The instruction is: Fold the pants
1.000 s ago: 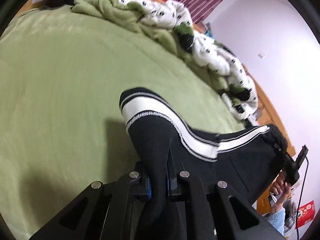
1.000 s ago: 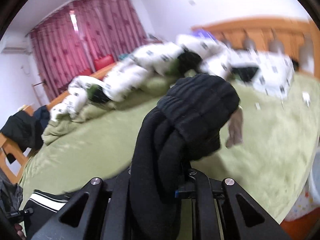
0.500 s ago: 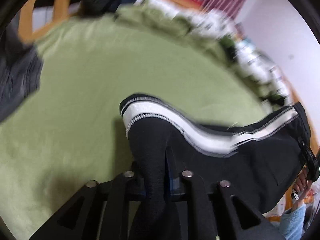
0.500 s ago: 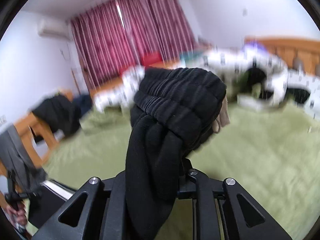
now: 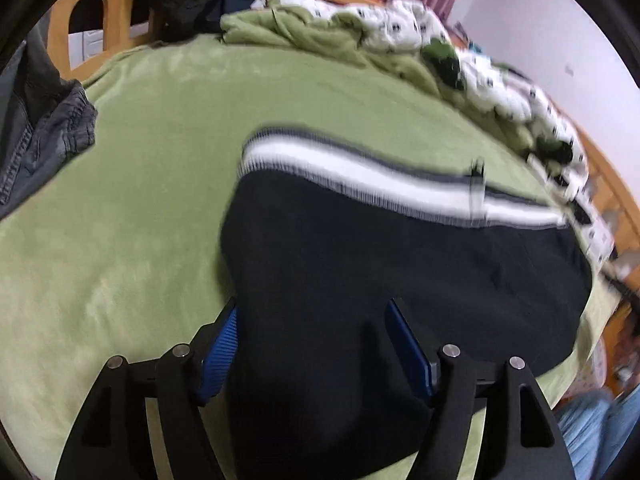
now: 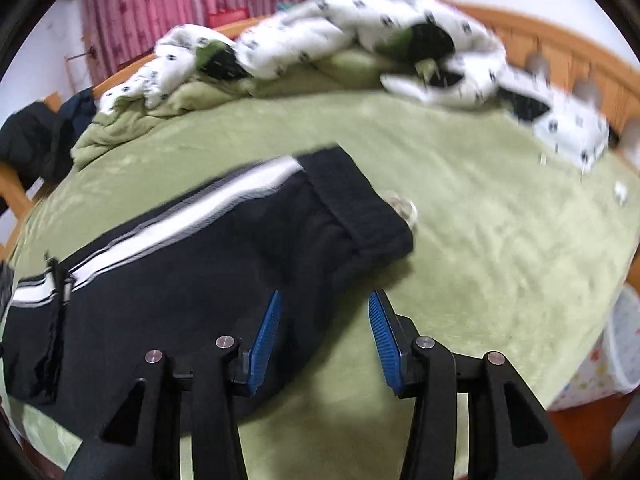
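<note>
My left gripper [image 5: 312, 344] had just spread its jaws, released, with the black pants [image 5: 400, 264] lying between them on the green bed [image 5: 140, 200]. My right gripper [image 6: 322, 336] had likewise just let go, its jaws parted around the pants' near edge.

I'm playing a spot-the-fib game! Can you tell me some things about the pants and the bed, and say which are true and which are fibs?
1. The pants are black with a white stripe. True.
2. The pants hang in the air. False: they lie on the bed.
3. The bed cover is blue. False: it is green.
4. The left gripper is open. True.
5. A white spotted blanket is bunched at the far side. True.
</note>
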Motion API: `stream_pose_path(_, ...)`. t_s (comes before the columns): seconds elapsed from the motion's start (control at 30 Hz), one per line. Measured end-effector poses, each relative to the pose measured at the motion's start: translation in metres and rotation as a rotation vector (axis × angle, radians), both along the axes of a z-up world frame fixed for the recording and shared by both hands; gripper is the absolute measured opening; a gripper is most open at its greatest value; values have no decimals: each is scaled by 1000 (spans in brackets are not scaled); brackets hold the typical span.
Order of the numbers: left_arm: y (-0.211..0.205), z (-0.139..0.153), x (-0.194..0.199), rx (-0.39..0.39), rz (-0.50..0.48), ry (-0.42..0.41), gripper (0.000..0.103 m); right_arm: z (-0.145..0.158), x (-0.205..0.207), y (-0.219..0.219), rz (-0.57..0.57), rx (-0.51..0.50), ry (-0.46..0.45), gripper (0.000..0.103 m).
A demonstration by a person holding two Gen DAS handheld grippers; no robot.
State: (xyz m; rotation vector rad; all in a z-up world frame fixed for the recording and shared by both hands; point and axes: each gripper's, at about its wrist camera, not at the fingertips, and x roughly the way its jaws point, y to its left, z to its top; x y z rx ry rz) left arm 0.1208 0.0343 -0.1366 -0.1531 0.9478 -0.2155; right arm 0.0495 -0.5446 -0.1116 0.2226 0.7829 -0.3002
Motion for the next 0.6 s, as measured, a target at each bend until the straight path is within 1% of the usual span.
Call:
stream_pose_path(0.03,-4,-9,-4,31,4,8,70,9,0,14,36,-7,-7,46)
stream_pose_path(0.1,-9,-16,-15,91,-4,-32,70,17,10,48,116,-3,-24,46)
stream_pose_path(0.13,-7,-13,-19,85,-10,-39,70,19,14,71,162,-1,-33,46)
stream_pose_path(0.2,9,-7,-24,1,-10,-22,70,19,26,121,265,15,-28,46)
stream_pose_path(0.23,21,-6,-26,-67,2,-10,71,15,34,143,315,29,-19,46)
stream_pose_path(0.3,43,-6,-30,-171,31,18,70,6,40,182,391,55,1,46)
stream_pose_path(0.33,53,-5,-33,-207,46,20,70,-1,44,207,440,79,17,46)
stream_pose_path(0.37,63,-4,-36,-223,66,12,70,-5,45,221,467,95,27,46)
stream_pose_path(0.43,76,-3,-42,-211,98,-12,71,-17,47,255,525,127,44,46)
stream_pose_path(0.47,80,-3,-44,-205,108,-15,71,-20,47,266,533,129,49,46)
stream_pose_path(0.5,84,-3,-46,-207,115,-14,71,-26,48,276,535,129,62,40)
stream_pose_path(0.53,89,-3,-45,-220,119,-11,71,-31,47,285,535,129,85,9)
stream_pose_path(0.57,90,-3,-46,-232,120,-11,71,-35,48,288,548,142,105,3)
stream_pose_path(0.6,93,-2,-48,-244,121,-13,71,-36,46,289,556,154,110,3)
